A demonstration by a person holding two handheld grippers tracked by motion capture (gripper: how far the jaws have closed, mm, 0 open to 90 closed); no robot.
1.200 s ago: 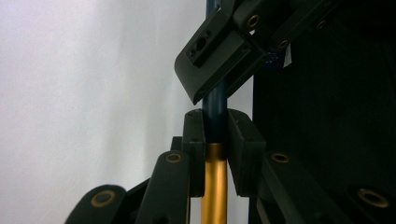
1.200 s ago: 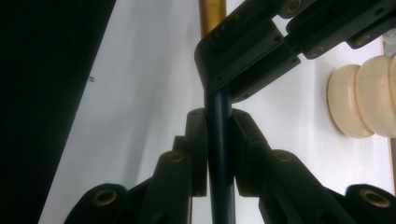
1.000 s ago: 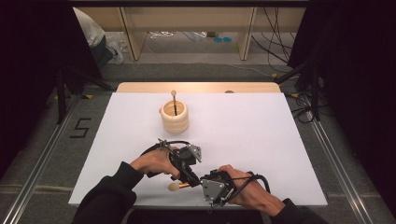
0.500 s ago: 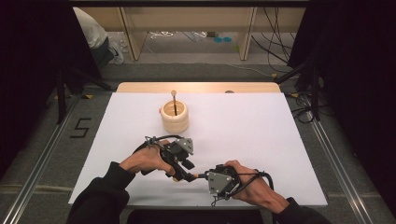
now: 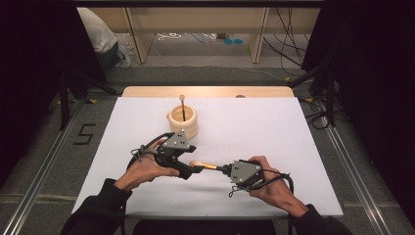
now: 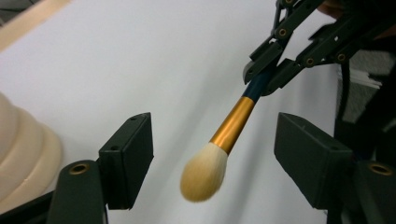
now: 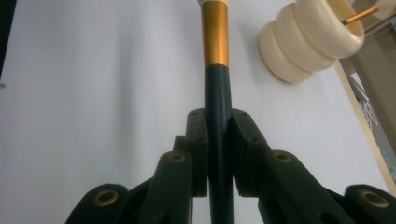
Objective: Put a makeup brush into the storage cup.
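As one holder (image 5: 183,121) stands, two brushes (image 6: 223,144) (one gripped).

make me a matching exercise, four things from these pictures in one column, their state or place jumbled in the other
Things:
1. left gripper
2. right gripper
3. brush
4. cream holder

States or places:
A. stands near the table's far edge with a thin brush in it
B. open, its pads apart on either side of the bristles
C. shut on a dark handle
D. held off the table, with a gold band and pale bristles

Pairs: 1-B, 2-C, 3-D, 4-A
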